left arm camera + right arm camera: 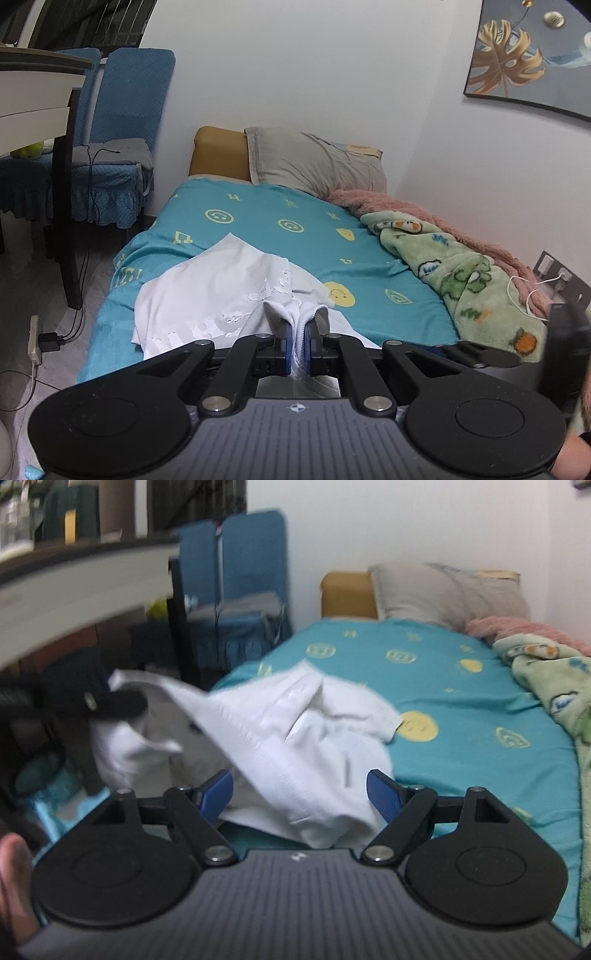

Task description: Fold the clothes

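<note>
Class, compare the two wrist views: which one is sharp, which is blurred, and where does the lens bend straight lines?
Left wrist view: sharp, the white garment crisp, the wall picture bowed by the fisheye. Right wrist view: motion-blurred throughout, the desk edge smeared and curved.

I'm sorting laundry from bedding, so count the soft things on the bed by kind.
White garment: 1
Grey pillow: 1
Blankets: 2, green printed and pink fluffy
Total: 4
</note>
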